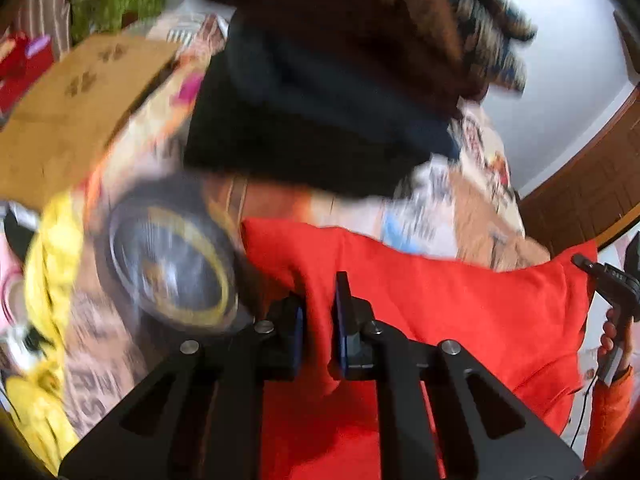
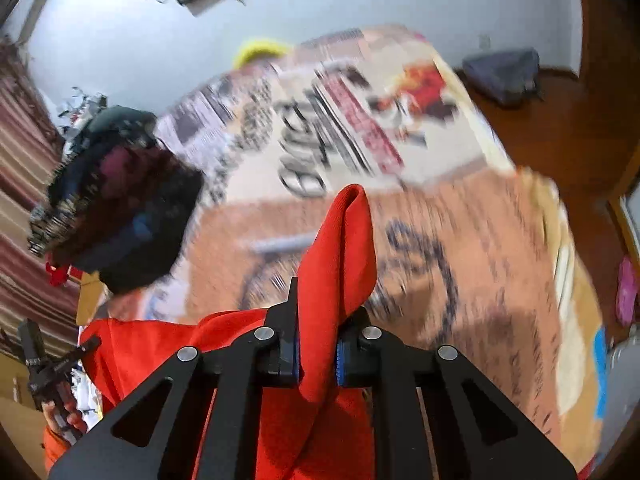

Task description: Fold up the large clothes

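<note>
A large red garment point(image 1: 460, 312) is stretched between both grippers above a bed with a printed cover point(image 1: 472, 208). My left gripper point(image 1: 320, 320) is shut on a bunched edge of the red cloth. My right gripper point(image 2: 318, 340) is shut on another fold of the red garment point(image 2: 340, 248), which sticks up past its fingers. The right gripper also shows at the right edge of the left wrist view point(image 1: 612, 280), and the left one at the lower left of the right wrist view point(image 2: 52, 368). Both views are motion-blurred.
A pile of dark clothes point(image 1: 328, 92) lies on the bed, also in the right wrist view point(image 2: 116, 200). A cardboard sheet point(image 1: 76, 112) and yellow cloth point(image 1: 52, 272) lie at the left. A wooden floor point(image 2: 560, 128) and a dark bag point(image 2: 504, 72) are beyond the bed.
</note>
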A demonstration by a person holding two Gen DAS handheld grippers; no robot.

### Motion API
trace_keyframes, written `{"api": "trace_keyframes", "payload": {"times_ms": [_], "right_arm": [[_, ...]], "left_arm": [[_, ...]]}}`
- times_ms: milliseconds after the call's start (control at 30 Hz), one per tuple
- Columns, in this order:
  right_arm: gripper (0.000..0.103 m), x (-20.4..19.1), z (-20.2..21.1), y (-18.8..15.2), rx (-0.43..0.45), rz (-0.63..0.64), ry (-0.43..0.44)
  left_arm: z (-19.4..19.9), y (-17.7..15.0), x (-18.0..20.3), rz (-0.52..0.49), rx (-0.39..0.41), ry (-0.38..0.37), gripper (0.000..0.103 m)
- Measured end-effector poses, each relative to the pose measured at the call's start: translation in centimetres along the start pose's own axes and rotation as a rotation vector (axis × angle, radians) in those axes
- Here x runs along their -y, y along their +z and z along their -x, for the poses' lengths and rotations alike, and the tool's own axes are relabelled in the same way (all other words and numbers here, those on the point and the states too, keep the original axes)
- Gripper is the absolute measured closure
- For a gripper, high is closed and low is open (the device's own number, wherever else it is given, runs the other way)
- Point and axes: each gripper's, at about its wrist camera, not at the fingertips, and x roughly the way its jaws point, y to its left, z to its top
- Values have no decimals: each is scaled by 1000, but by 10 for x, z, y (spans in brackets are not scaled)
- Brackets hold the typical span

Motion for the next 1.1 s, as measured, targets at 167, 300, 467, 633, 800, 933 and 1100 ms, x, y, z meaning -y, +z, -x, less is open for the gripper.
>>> {"api": "trace_keyframes", "payload": {"times_ms": [167, 300, 467, 633, 800, 933, 1100], "right_arm": [[93, -19, 1, 26, 86, 35, -29], [93, -6, -29, 26, 55, -1, -67], [93, 17, -65, 11, -11, 10, -224], [78, 37, -62, 3, -14, 9, -306], [77, 43, -21, 8, 52, -29, -337], [69, 30, 6, 0, 12, -17, -198], [54, -5, 17, -23, -62, 45, -18]], "left_arm": [[3, 43, 7, -18, 68, 42, 91], [-25, 48, -12, 16, 25, 90, 91], [-66, 35, -38, -34, -36, 322, 91], [-61, 28, -39, -119, -44, 358, 91], [-41, 19, -18, -189, -39, 330, 90], [-20, 6, 10, -199, -23, 228, 62], [-10, -12, 49, -214, -34, 88, 56]]}}
